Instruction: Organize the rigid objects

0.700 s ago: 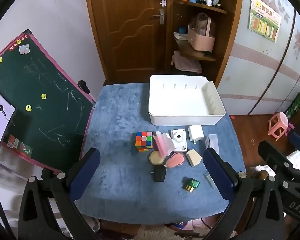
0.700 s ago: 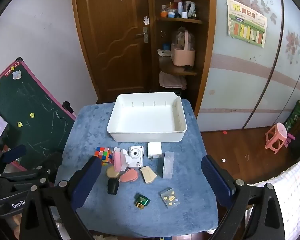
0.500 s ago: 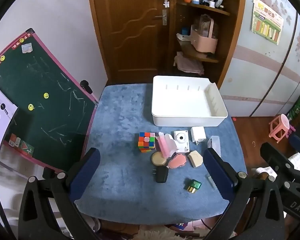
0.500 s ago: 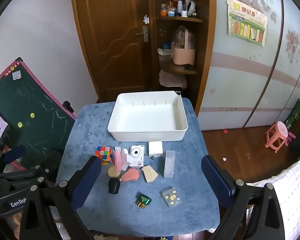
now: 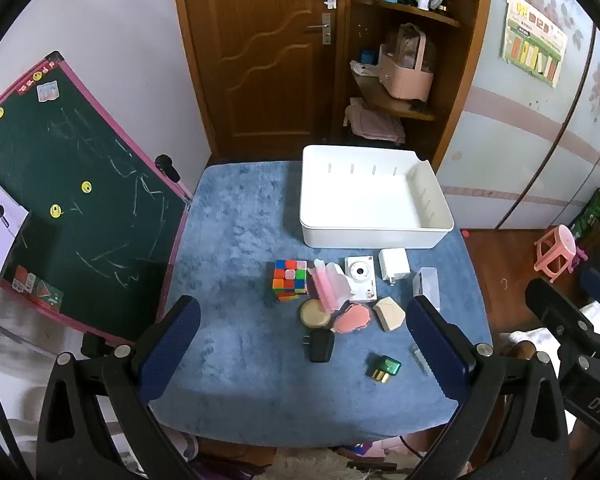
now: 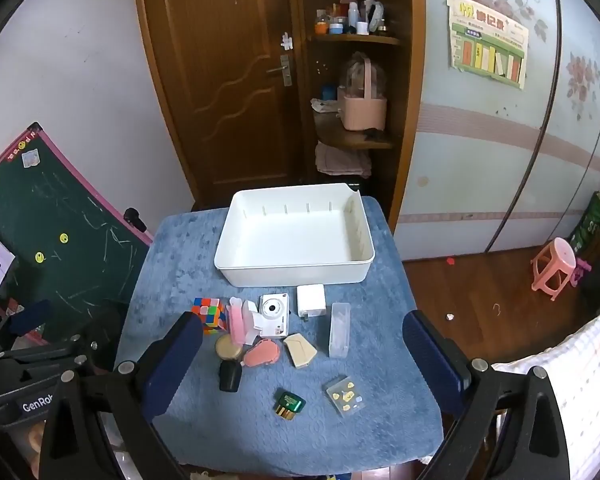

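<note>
From my left claw (image 5: 300,344), jaws wide apart and empty, I see a smooth white plastic bin (image 5: 420,236) far on the fuzzy blue cloth (image 5: 236,264), a checkered cube (image 5: 290,280) nearer. From my right claw (image 6: 300,360), likewise spread and empty, a clear oblong box (image 6: 339,330) lies right of the boxy white camera (image 6: 274,314).

The left gripper (image 5: 302,344) has a black frame of angled struts, each carrying a dark blue, rounded pad (image 5: 170,344) at its tip. Silver screws (image 5: 64,359) sit at the joints of the struts. The right gripper (image 6: 302,364) is built the same way: black struts, blue pads (image 6: 434,362), silver screws (image 6: 481,365). Seen from the left camera, the right gripper's black body bears white letters "DAS". Seen from the right camera, the left gripper's black body reads "GenRo" in white.
</note>
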`<state>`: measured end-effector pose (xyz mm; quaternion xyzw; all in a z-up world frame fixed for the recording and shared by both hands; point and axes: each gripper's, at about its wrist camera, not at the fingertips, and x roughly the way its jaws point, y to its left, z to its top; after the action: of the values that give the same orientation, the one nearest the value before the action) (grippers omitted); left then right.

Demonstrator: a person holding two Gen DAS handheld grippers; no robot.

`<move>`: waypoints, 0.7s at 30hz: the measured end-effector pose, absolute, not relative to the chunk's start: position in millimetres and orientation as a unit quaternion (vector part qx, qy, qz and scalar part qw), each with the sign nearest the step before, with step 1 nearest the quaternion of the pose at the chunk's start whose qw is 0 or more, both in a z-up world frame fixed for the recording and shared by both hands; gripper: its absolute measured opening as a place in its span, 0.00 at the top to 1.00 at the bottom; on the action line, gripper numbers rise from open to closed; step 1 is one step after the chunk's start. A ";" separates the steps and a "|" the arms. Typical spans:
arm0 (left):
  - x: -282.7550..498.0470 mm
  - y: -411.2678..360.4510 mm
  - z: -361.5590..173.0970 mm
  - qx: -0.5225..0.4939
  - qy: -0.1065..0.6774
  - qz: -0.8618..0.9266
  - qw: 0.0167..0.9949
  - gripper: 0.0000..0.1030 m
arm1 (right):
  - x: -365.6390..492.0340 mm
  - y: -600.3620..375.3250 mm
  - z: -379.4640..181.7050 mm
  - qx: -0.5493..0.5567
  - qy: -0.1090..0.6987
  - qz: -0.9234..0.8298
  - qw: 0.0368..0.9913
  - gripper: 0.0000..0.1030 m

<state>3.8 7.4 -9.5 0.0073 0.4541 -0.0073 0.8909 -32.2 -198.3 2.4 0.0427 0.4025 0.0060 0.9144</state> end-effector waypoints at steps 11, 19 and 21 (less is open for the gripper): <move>6.9 6.3 -11.3 0.011 0.459 -0.010 0.888 0.01 | -28.6 -198.8 0.5 0.048 0.404 0.008 0.913 0.03; 8.2 6.0 -9.9 0.012 0.459 -0.010 0.888 0.01 | -27.8 -197.4 -0.3 0.053 0.404 0.011 0.913 0.03; 8.5 5.7 -9.7 0.011 0.459 -0.010 0.888 0.01 | -27.6 -198.7 0.2 0.053 0.404 0.012 0.913 0.03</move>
<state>8.5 5.7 -9.7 0.0108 0.4592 -0.0104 0.8882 -27.6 -198.7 0.2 0.0528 0.4043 0.0122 0.9130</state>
